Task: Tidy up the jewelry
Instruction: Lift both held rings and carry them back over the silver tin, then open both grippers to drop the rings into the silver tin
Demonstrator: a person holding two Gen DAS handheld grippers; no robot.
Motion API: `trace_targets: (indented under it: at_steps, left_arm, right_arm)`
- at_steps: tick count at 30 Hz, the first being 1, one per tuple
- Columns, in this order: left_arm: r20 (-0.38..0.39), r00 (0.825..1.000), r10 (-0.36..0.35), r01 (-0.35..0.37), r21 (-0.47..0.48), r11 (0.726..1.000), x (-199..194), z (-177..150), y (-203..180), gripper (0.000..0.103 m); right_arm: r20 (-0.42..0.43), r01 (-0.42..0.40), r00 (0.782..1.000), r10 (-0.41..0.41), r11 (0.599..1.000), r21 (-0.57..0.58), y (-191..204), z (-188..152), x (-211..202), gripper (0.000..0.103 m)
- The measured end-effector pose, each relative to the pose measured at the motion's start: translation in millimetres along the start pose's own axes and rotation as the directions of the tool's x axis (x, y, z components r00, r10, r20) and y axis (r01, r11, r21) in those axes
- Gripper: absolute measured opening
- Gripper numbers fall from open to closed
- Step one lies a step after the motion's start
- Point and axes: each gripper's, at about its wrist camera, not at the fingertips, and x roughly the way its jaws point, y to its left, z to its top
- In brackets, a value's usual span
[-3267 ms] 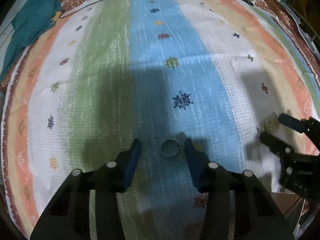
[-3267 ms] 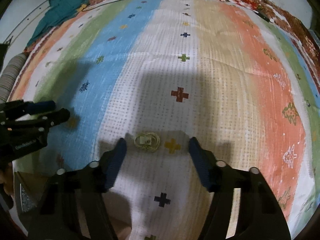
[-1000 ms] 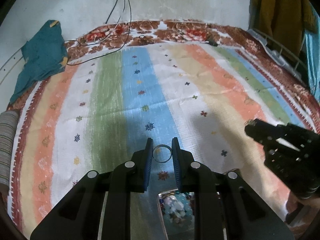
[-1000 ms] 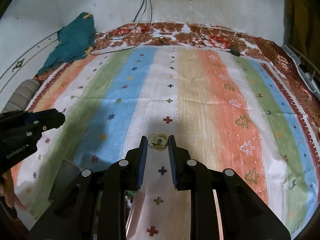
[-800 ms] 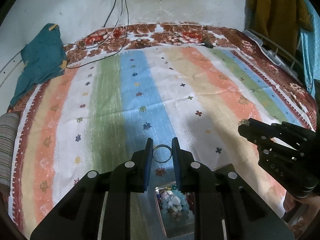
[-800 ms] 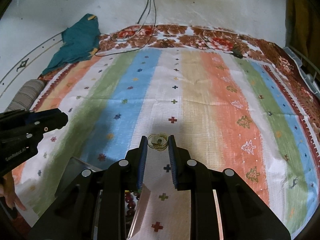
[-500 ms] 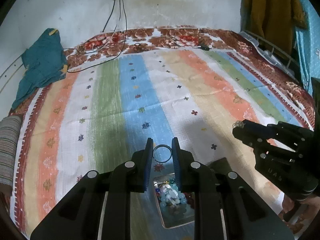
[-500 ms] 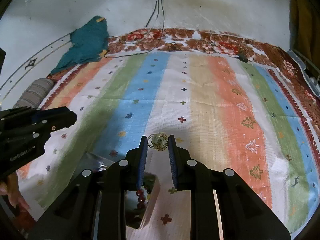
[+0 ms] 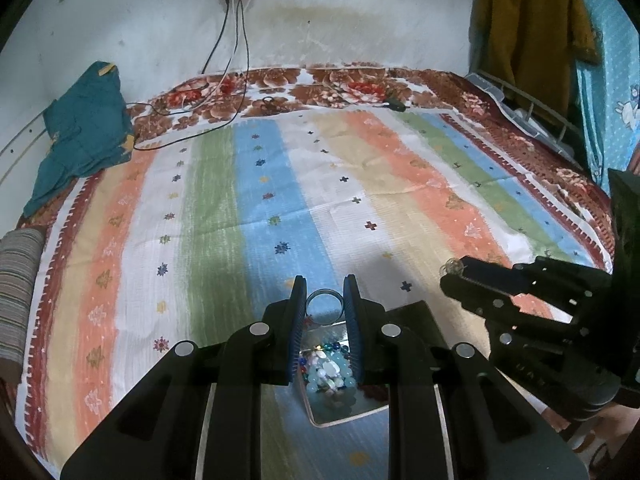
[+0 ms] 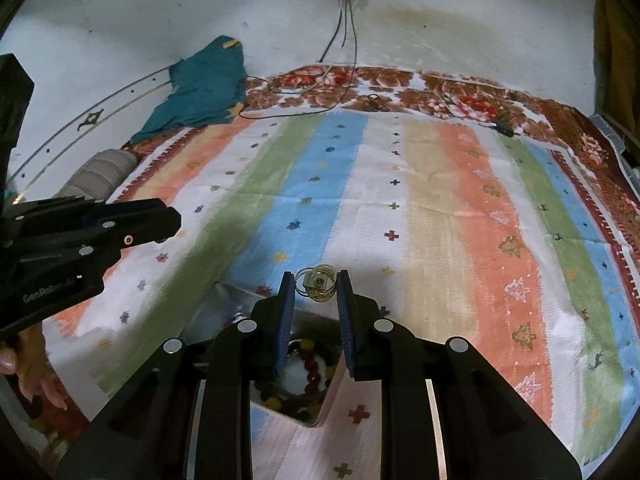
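My left gripper [image 9: 324, 292] is shut on a plain silver ring [image 9: 324, 305] and holds it in the air above an open jewelry box [image 9: 372, 410] with pale blue and mixed beads [image 9: 330, 376] inside. My right gripper [image 10: 316, 280] is shut on a gold wire ring [image 10: 316, 283] with a square top, above a box compartment [image 10: 326, 404] that holds dark red and yellow beads [image 10: 308, 368]. The right gripper also shows in the left wrist view [image 9: 454, 274], and the left gripper in the right wrist view [image 10: 170, 220].
A striped cloth [image 9: 256, 208] covers the bed. A teal garment [image 9: 80, 140] lies at the back left, with cables [image 9: 224, 92] running from a wall socket. A striped bolster [image 9: 16, 280] sits at the left edge. Clothes [image 9: 532, 32] hang at the right.
Both grippers closed on their rings on the cloth, then lifted them and drew back; the jewelry box has come into view beneath both.
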Motion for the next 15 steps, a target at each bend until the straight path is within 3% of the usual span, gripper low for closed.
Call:
trace_targets:
  at_steps: [12,15]
  left_arm:
    - [0.001,1.0,-0.026,0.026,-0.01,1.0,-10,-7,-6,0.021]
    - [0.007,1.0,-0.022,0.022,-0.022,1.0,-13,-8,-4,0.031]
  right_arm:
    - [-0.053,-0.069,0.996,0.069,0.998,0.011,10,-11,2,0.024]
    - [-0.051,-0.062,0.997,0.063,0.998,0.023,9,-13,-1,0.048]
